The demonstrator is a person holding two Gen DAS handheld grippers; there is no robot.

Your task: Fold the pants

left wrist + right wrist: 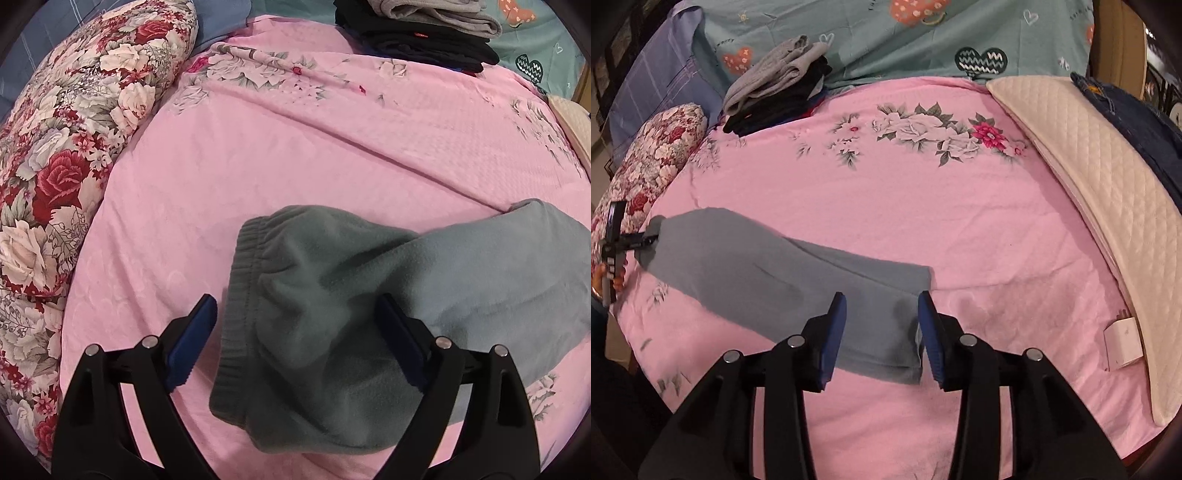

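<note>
Pink floral bedsheet (923, 229) across the whole bed, creased, with a printed rose spray near its far edge. Teal heart-print bedding (886, 48) beyond it, at the head. Cream quilted pad (1089, 177) along the right side, dark denim (1137, 125) lying on its far edge. Rose-patterned bolster (66, 155) down the left side. Grey-blue fleece pants (768, 280) laid out flat on the sheet, waistband to the left, leg ends to the right, running across the near half of the bed. Stack of folded clothes (775, 92), grey on top of black, at the far left by the teal bedding. Left hand-held gripper (295, 314) spread wide over the ribbed elastic waistband (236, 302), 1 blue pad off the cloth's edge, the other over the fleece; contact with the fabric not clear. Right hand-held gripper (882, 314) parted over the leg ends, 2 blue pads either side of the hem corner, nothing pinched. Small white box (1123, 343) at the near right, beside the cream pad.
</note>
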